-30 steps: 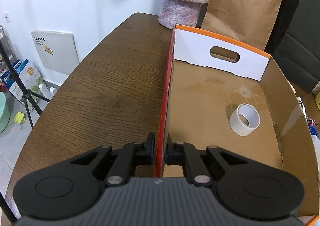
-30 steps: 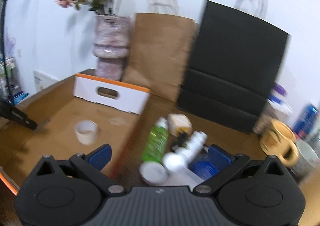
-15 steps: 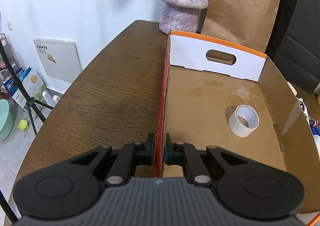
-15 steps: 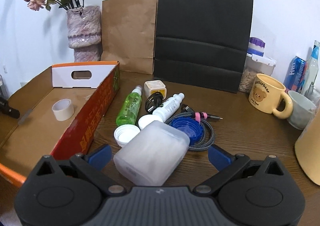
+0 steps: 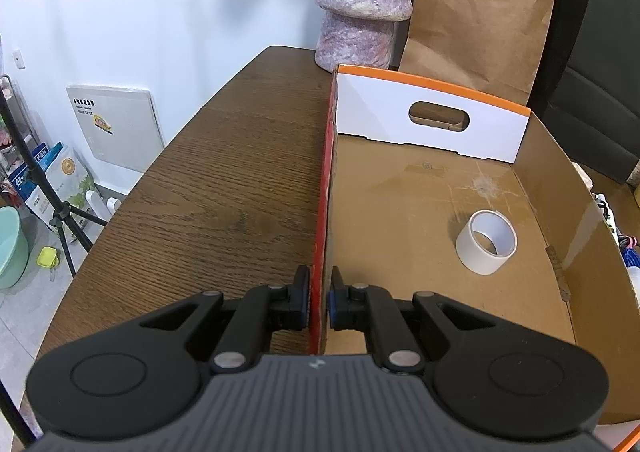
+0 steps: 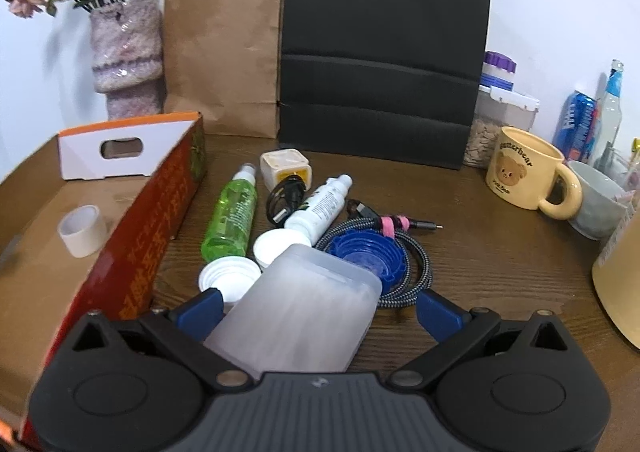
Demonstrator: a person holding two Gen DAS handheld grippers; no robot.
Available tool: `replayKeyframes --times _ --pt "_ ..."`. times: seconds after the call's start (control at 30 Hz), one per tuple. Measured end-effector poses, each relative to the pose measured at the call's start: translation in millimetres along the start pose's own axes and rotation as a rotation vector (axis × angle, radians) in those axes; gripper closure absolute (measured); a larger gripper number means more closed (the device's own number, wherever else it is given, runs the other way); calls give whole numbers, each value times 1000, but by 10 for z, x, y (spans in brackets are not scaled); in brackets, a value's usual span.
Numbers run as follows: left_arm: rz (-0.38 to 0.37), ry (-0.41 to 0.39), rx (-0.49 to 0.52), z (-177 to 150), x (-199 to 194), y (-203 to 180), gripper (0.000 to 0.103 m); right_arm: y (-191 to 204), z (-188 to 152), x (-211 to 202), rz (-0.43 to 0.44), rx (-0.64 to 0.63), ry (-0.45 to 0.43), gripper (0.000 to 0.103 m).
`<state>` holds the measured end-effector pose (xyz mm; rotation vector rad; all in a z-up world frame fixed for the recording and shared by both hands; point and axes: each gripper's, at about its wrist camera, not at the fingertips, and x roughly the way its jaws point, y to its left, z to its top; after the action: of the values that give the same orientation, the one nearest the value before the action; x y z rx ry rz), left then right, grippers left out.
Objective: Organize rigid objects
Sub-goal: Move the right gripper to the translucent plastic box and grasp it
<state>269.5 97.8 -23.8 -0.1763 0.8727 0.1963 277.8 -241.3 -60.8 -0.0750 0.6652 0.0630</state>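
Observation:
My left gripper [image 5: 319, 284] is shut on the red side wall of the cardboard box [image 5: 325, 171], near its front end. A white tape roll [image 5: 486, 242] lies inside on the box floor. In the right wrist view the same box [image 6: 152, 228] stands at the left with the tape roll [image 6: 82, 230] in it. My right gripper [image 6: 318, 312] is open and straddles a translucent plastic case [image 6: 296, 308] lying on the table. Its left finger is close to the case and its right finger stands well clear. Behind lie a green bottle [image 6: 232, 217], a white bottle [image 6: 322, 203], two white caps [image 6: 228, 278], a blue lid [image 6: 368, 256], a braided cable [image 6: 416, 264] and a charger cube [image 6: 285, 169].
A yellow bear mug [image 6: 524, 171], a grey bowl [image 6: 596, 199], a jar and drink cans crowd the right. A black bag [image 6: 384, 51], a brown paper bag [image 6: 224, 51] and a vase [image 6: 126, 55] line the back wall. Bare tabletop [image 5: 224, 191] lies left of the box.
My right gripper has come down and levelled out, so the translucent case now sits between its open fingers. The left gripper still clamps the box wall in the same place.

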Motion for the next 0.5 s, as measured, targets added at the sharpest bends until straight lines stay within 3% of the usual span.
replayKeyframes --times 0.2,0.3,0.4,0.5 --pt "3 -1 2 5 -3 3 93 -5 -26 9 -45 31 -5 2" --pt "4 -3 3 4 -4 3 93 -32 -40 14 -34 51 -1 8" --pt "4 -3 3 4 -5 4 93 -8 -53 25 -16 47 6 21" --pt "3 -3 3 3 -6 3 93 47 -80 19 -16 11 8 26"
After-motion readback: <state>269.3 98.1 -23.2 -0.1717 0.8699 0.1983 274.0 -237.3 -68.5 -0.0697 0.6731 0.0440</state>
